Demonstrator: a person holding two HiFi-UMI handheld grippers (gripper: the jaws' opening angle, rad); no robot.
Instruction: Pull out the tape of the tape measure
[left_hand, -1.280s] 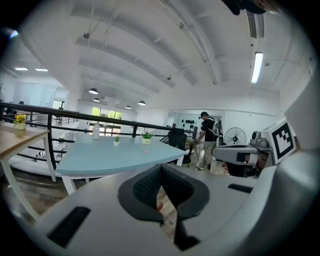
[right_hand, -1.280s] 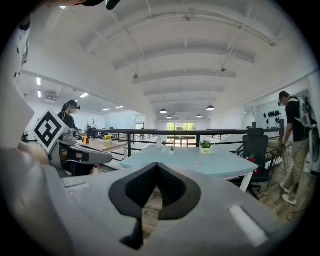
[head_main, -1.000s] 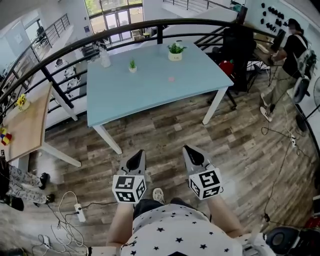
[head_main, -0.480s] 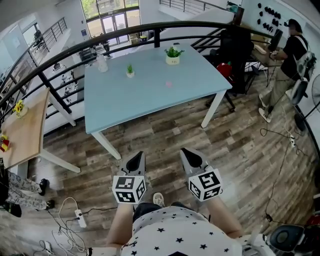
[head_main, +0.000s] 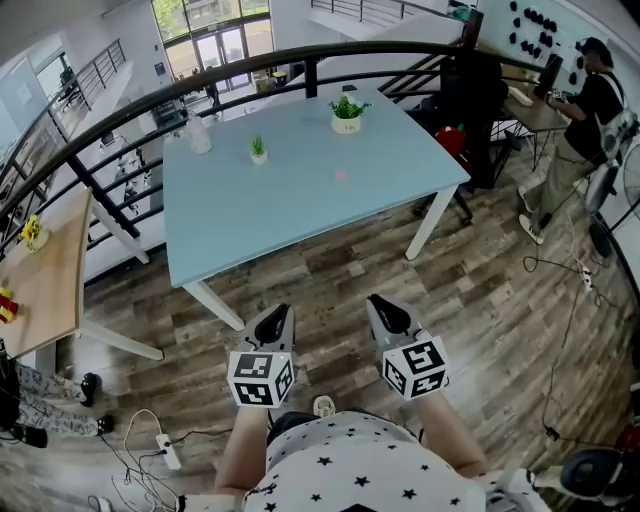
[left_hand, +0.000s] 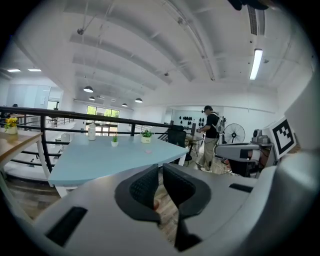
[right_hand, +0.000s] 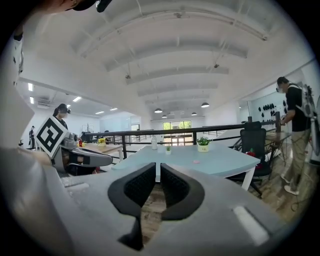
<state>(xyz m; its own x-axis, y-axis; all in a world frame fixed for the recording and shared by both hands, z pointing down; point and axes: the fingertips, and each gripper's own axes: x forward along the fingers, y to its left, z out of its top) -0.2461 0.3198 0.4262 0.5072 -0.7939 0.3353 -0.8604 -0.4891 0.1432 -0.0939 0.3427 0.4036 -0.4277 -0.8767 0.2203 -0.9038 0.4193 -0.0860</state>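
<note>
Tape measure (head_main: 342, 176), seemingly small pink round thing on far pale-blue table (head_main: 230, 210): likely light, slick; pinch tab, steady case. Left gripper (head_main: 277, 315) and right gripper (head_main: 385, 305) empty, jaws just parting.

A bottle (head_main: 199, 135) stands at the table's (head_main: 300, 220) far left corner (small plant (head_main: 258, 149) just beside it), bigger plant (head_main: 347, 112) further right.
</note>
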